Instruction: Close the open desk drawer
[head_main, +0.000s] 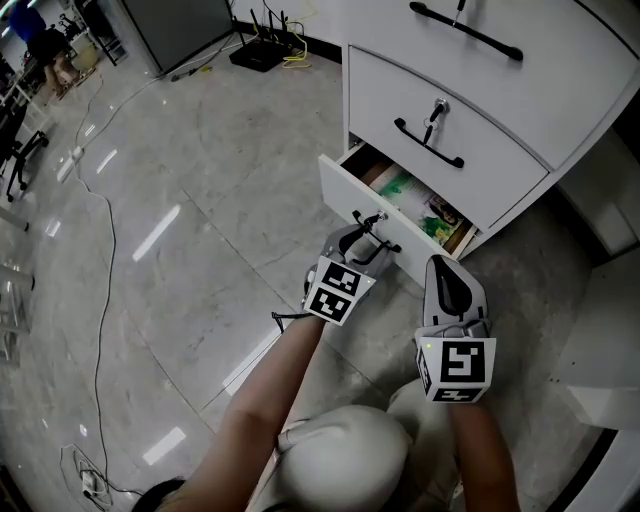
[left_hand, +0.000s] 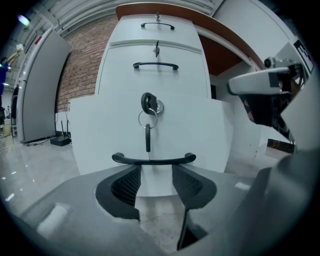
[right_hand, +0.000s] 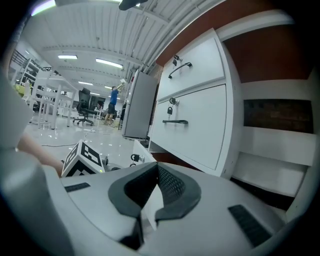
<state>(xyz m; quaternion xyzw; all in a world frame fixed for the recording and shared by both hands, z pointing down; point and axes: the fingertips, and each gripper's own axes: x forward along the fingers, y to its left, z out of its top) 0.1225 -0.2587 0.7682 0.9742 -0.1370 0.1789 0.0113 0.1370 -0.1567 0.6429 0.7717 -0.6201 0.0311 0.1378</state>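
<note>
The white cabinet's bottom drawer stands pulled out, with colourful printed papers lying inside. On its front are a black bar handle and a key with a ring in the lock. My left gripper is open and points straight at that front, its tips just under the handle, nothing between the pads. Whether the tips touch the front I cannot tell. My right gripper hovers to the right of the drawer's corner, jaws shut and empty.
Two closed drawers with black handles sit above the open one. A white shelf unit stands at the right. Cables trail over the glossy floor at the left, and a router sits by the wall. The person's knee is below the grippers.
</note>
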